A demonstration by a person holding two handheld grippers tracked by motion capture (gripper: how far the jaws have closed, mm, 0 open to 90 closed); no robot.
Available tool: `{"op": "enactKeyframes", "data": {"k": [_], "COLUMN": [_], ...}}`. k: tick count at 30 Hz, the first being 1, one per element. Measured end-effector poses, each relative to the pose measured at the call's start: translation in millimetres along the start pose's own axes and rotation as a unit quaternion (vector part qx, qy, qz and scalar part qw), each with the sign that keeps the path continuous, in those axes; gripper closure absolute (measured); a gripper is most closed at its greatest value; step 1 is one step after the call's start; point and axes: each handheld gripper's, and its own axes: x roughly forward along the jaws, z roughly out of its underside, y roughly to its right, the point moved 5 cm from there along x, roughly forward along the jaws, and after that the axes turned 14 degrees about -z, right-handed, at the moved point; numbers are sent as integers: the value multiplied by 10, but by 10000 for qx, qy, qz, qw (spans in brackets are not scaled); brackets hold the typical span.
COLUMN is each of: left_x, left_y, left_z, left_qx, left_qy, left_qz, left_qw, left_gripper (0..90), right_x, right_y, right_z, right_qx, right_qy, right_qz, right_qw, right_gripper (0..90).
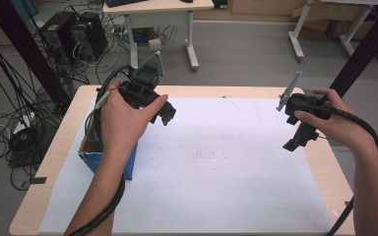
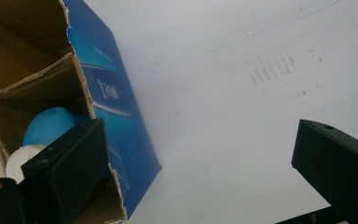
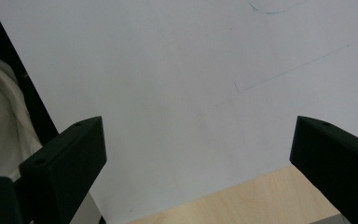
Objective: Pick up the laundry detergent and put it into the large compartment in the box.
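An open cardboard box (image 1: 92, 160), blue outside and brown inside, stands at the left of the white paper sheet (image 1: 216, 172). In the left gripper view the box (image 2: 116, 107) holds a blue round object (image 2: 49, 123) and a white one (image 2: 21, 161). My left gripper (image 1: 163, 112) hovers over the box's right side, open and empty, one jaw over the box opening (image 2: 200, 172). My right gripper (image 1: 295, 140) hangs open and empty above the paper's right edge (image 3: 198, 163).
The wooden table (image 1: 54, 157) shows bare strips around the paper (image 3: 168, 70). Its edge (image 3: 242, 200) lies under the right gripper. Black frame poles (image 1: 24, 44) stand at both back corners. A desk (image 1: 157, 10), computer cases (image 1: 88, 32) and floor cables lie beyond.
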Motion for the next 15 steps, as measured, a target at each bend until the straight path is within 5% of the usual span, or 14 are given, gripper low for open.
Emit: {"op": "enactKeyframes", "data": {"k": [15], "left_x": [9], "left_y": [-11], "left_z": [15], "left_qx": [-45], "left_qy": [13], "left_qz": [27], "left_qw": [10000], "left_gripper": [40], "right_x": [3], "right_y": [-15], "right_z": [10], "right_qx": [-31], "right_qy": [5], "right_qz": [10], "right_qw": [10000], "right_gripper": [36]}}
